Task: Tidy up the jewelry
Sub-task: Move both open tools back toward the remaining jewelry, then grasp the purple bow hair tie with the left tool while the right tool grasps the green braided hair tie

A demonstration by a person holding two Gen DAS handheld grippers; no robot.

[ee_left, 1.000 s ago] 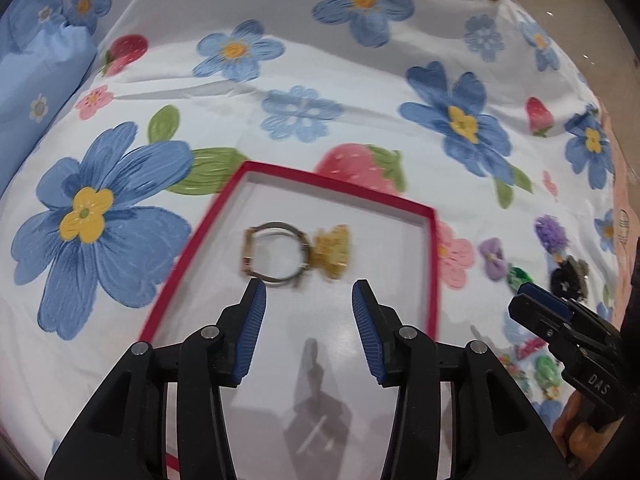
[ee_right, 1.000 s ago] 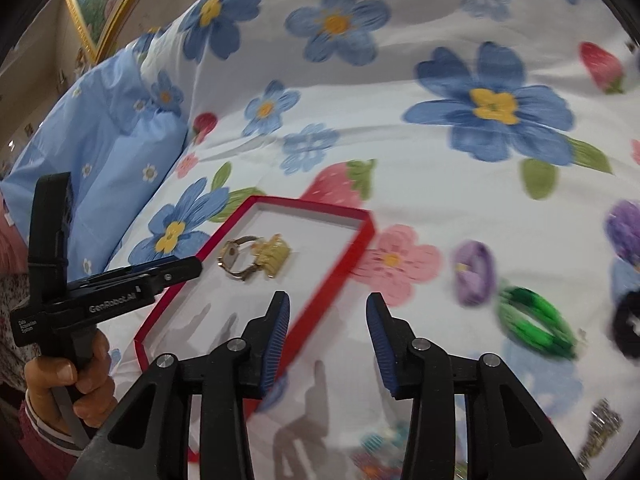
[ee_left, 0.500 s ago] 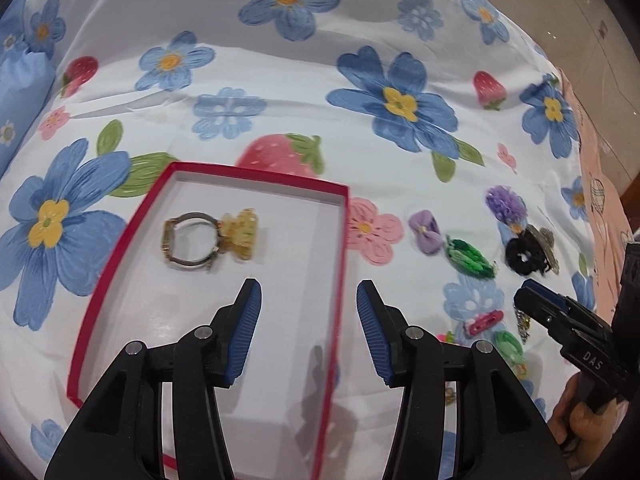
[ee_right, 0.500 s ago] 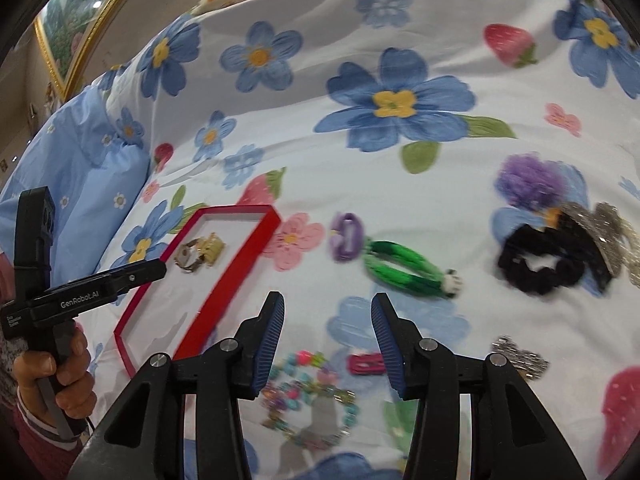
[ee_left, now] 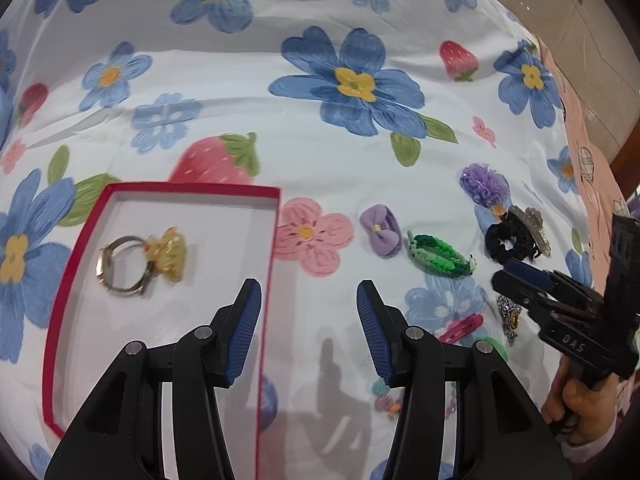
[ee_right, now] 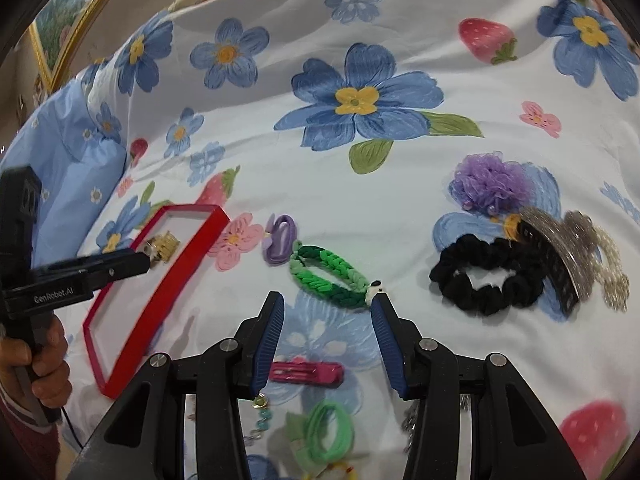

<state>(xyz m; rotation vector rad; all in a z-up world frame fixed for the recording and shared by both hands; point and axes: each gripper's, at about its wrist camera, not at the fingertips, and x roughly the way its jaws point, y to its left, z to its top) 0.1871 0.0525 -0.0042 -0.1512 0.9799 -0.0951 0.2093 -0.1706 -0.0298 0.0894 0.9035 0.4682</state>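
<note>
Bedspread under me, white with blue flowers and strawberries, runs wide and bare above the jewelry; its right edge falls away to a tan floor. My left gripper hangs over the right rim of the red tray, jaws parted about halfway with nothing between them. Inside the tray, near its left wall, lie a metal ring bracelet and a yellow claw clip, touching each other; the rest of the white floor of the tray is free.

My right gripper is likewise half spread and empty, above a blue flower print. Just behind its tips lies a pink snap clip; just ahead, a green braided band, whose end sits by my right fingertip. A lilac bow lies between that band and the tray. Further right, a black scrunchie touches a glittery silver clip, with a purple pompom above them. A light green hair tie and a beaded bracelet lie close beneath me.

Left gripper's side reads "GenRobot.AI" from the right wrist view; the right one shows "DAS" from the left wrist view.
</note>
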